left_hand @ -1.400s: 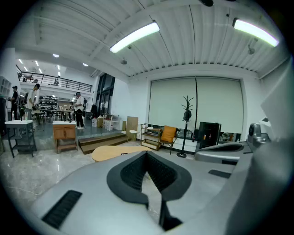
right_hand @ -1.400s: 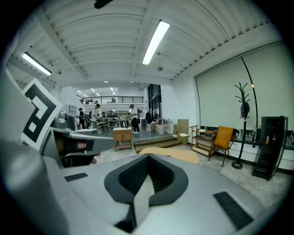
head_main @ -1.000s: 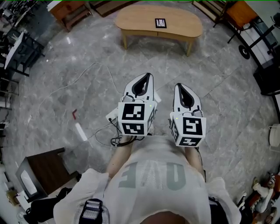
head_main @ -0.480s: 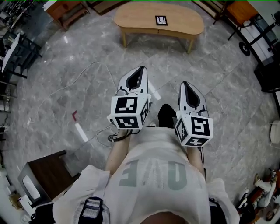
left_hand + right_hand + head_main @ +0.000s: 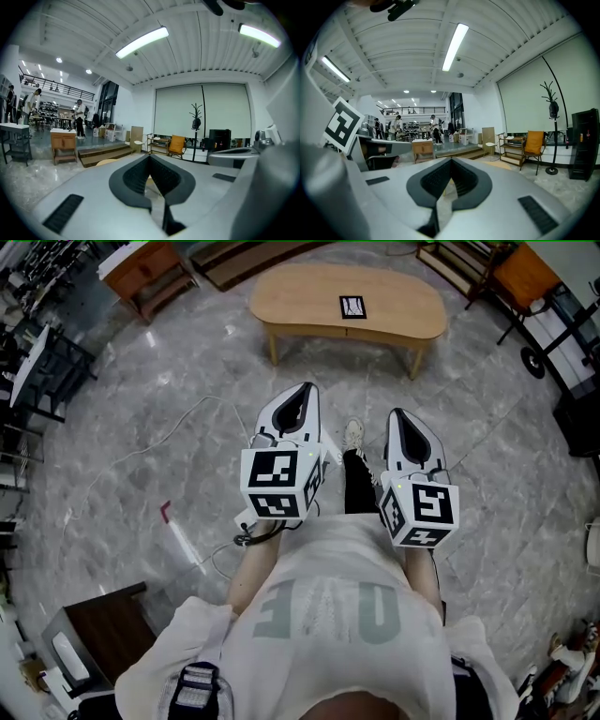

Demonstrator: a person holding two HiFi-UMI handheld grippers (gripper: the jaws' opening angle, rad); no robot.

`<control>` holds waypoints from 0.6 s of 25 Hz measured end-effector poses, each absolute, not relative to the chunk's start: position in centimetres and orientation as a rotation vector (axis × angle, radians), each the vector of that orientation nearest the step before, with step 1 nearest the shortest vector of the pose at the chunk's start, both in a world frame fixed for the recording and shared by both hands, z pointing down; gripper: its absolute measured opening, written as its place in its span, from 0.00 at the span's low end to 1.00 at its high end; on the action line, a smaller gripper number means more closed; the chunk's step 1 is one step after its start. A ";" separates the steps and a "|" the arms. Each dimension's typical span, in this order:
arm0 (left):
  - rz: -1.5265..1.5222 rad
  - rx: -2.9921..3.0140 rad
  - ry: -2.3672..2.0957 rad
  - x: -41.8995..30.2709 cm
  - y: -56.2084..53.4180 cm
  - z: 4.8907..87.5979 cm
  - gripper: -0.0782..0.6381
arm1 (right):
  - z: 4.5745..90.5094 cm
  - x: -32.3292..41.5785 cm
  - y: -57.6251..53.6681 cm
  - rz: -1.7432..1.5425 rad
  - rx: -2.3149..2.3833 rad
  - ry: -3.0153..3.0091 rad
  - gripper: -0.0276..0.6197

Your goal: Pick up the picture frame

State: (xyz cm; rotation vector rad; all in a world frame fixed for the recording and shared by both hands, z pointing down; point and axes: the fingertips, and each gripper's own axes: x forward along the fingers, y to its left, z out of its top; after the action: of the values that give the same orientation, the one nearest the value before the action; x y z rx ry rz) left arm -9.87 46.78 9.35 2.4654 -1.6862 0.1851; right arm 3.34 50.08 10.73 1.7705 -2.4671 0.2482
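The picture frame point(image 5: 353, 307), small with a dark border, lies flat on a light oval wooden table point(image 5: 291, 298) far ahead in the head view. My left gripper point(image 5: 299, 395) and right gripper point(image 5: 402, 416) are held side by side at waist height over the grey marble floor, well short of the table. Both point forward, nearly level. Both are shut with nothing between their jaws. In the left gripper view the left gripper point(image 5: 150, 157) shows closed dark pads; the right gripper point(image 5: 450, 161) looks the same in its own view. Neither gripper view shows the frame.
A white cable point(image 5: 159, 442) and a red mark point(image 5: 166, 512) lie on the floor at left. A dark side table point(image 5: 98, 615) stands lower left, black racks point(image 5: 37, 357) at left, a wooden cabinet point(image 5: 141, 266) upper left. An orange chair point(image 5: 517, 268) is upper right. The person's shoe point(image 5: 353, 435) steps between the grippers.
The person has walked toward the table, carrying both grippers forward together. A leg and shoe now show between the grippers. Both grippers stay shut.
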 end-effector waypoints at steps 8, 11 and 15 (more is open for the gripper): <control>0.112 2.432 -1.775 -9.7 31.8 9.9 0.12 | 11.7 4.6 34.2 0.200 1.744 -2.460 0.05; 0.115 2.405 -1.786 -9.1 23.4 9.3 0.12 | 11.3 5.1 26.2 0.185 1.692 -2.450 0.05; 0.099 2.389 -1.818 -8.4 11.8 7.9 0.12 | 9.9 5.9 14.6 0.156 1.628 -2.460 0.05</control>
State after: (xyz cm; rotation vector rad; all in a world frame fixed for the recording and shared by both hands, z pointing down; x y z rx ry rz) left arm -8.40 11.78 7.94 2.3886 -1.8180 0.0991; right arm 5.87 14.64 9.93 1.6283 -2.4600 0.1559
